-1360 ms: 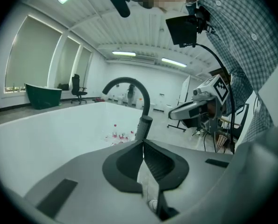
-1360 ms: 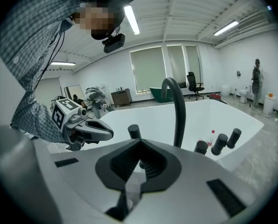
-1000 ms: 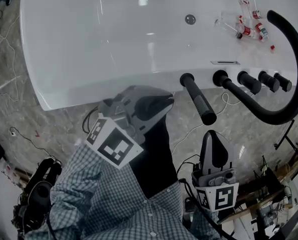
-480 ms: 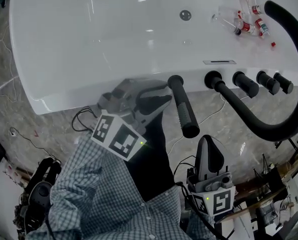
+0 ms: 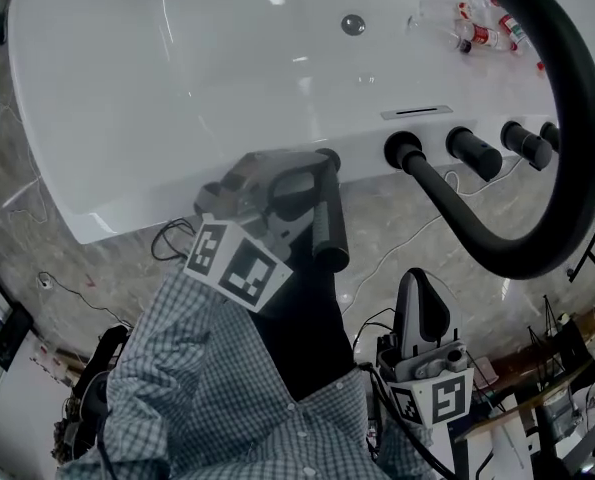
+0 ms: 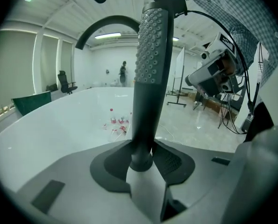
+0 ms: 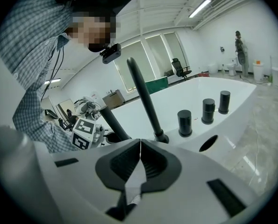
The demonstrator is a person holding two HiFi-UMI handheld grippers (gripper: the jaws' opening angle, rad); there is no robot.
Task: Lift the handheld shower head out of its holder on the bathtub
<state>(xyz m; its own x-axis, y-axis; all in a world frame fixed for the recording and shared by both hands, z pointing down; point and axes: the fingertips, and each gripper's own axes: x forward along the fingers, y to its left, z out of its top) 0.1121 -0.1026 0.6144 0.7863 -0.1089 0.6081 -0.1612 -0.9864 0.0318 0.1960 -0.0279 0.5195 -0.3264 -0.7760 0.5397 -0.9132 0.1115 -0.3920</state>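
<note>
Not lifted yet: shower head (image 5: 329, 218) looks still seated in its holder on the tub (image 5: 127, 193) rim, handle slanting out twd us. We've got the L gripper (image 5: 297, 190) on it, angled down-fwd. Its jaws have just been opening and stand wide w/ the handle between them, pads not clamped as far as we can tell. Left to do: squeeze, then draw it up & out. R gripper (image 5: 419, 286) hangs low, well apart, jaws pressed together, empty.

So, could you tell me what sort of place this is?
Probably a test lab or open office, not a home bathroom: the bathtub stands on a stone floor amid loose cables, with an office chair beyond.
</note>
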